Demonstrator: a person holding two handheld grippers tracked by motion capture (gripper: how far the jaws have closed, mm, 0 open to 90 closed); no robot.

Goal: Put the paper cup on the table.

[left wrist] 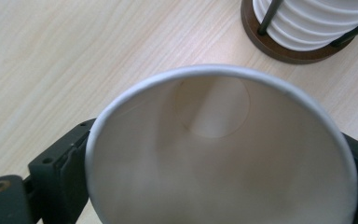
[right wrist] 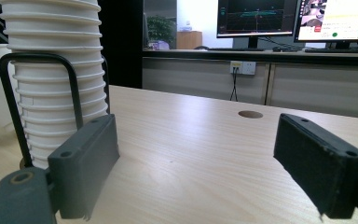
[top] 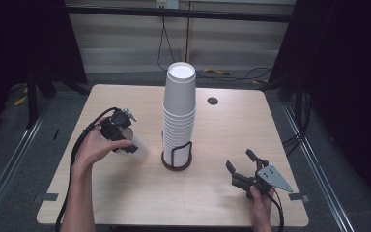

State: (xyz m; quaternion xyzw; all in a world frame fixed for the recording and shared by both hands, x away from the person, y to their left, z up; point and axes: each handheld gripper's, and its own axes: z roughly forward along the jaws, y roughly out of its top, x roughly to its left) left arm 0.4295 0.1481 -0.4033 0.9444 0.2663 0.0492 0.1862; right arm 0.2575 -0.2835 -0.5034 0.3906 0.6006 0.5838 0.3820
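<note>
High view first, going left to right: the left gripper sits over the left half of the pale wooden counter, held in the person's left hand, and its fingers are clamped on a single white paper cup that's tipped on its side, its base end toward the middle of the counter. From the left gripper view you're looking straight into the cup's open mouth, with a black finger pressed against each side of the rim, so it's a firm hold.

Just right of that, about mid-counter, stands the tall stack of white paper cups, upside down, sitting in a round dark wooden holder with black wire loops. The held cup is near the stack but not touching it.

Further right there's a small round hole in the counter, up toward the far edge. Then near the front right corner is the right gripper, fingers spread wide with nothing between them. Its own view shows both black fingers well apart, resting low over the wood, the stack close on its left.
</note>
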